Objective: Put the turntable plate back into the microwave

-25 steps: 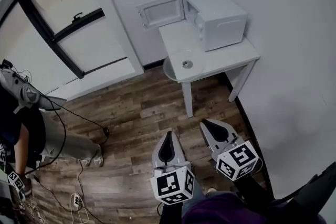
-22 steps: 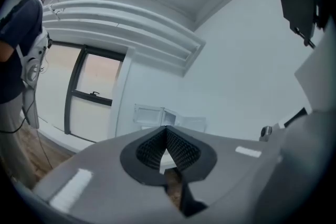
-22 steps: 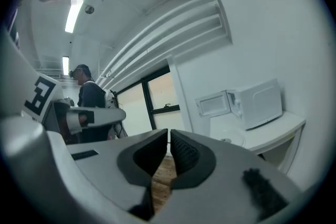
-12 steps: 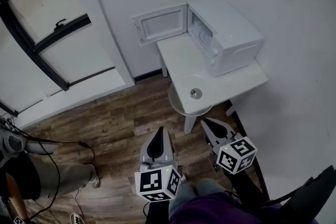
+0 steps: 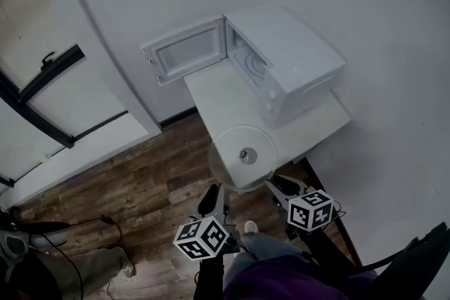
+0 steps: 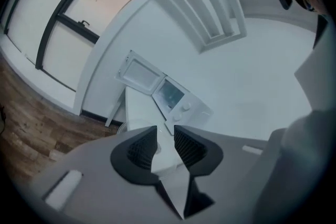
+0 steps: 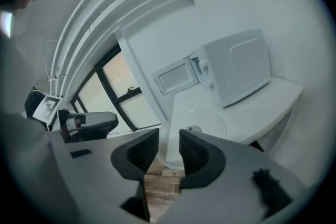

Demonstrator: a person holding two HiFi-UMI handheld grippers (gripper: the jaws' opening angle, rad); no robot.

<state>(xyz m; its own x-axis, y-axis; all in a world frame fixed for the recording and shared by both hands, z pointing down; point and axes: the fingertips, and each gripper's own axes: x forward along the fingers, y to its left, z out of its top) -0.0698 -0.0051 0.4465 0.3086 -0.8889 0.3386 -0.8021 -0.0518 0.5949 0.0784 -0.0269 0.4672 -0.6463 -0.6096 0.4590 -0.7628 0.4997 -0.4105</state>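
Note:
The clear glass turntable plate [image 5: 235,144] lies on the white table [image 5: 214,91], overhanging its near corner, with a small metal piece at its middle. Behind it stands the white microwave [image 5: 285,56] with its door [image 5: 186,50] swung open to the left. My left gripper [image 5: 213,199] is over the floor just short of the plate's near-left rim. My right gripper [image 5: 285,185] is near the plate's near-right rim. Both pairs of jaws are opening with nothing between them. The left gripper [image 6: 165,147] points at the microwave [image 6: 176,99]. The right gripper [image 7: 169,150] points at the plate [image 7: 202,118].
A dark-framed window [image 5: 42,81] fills the left wall above a wood floor [image 5: 133,179]. A person's legs and cables [image 5: 42,267] are at the lower left. White walls close in behind and to the right of the table.
I have come closer to the table, so the microwave and plate look bigger. Both grippers moved forward from over the open floor to the plate's near rim.

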